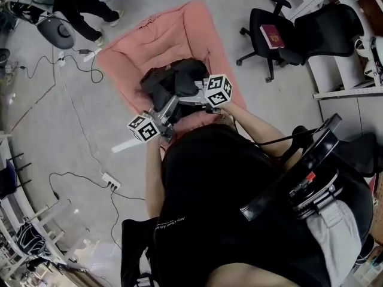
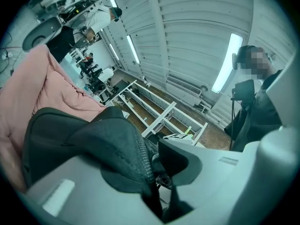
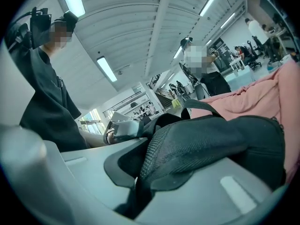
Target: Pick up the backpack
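Note:
A black backpack [image 1: 173, 79] lies on a pink cushion [image 1: 173, 34] on the floor in front of me. Both grippers reach into it side by side. My left gripper [image 1: 167, 103] has a mesh shoulder strap [image 2: 117, 149] draped over its lower jaw and dipping into the gap. Its jaws [image 2: 157, 172] stand apart and do not pinch the strap. My right gripper [image 1: 190, 94] is shut on the other mesh strap [image 3: 197, 149], which is pinched where its jaws [image 3: 140, 172] meet. The pack's body [image 3: 262, 144] bulges just behind that strap.
An office chair [image 1: 311, 31] with a red book [image 1: 272, 36] on its seat stands at the upper right, next to a white shelf frame [image 1: 335, 70]. A power strip [image 1: 111, 183] and cables cross the floor at left. A person [image 1: 81, 5] stands at the top left.

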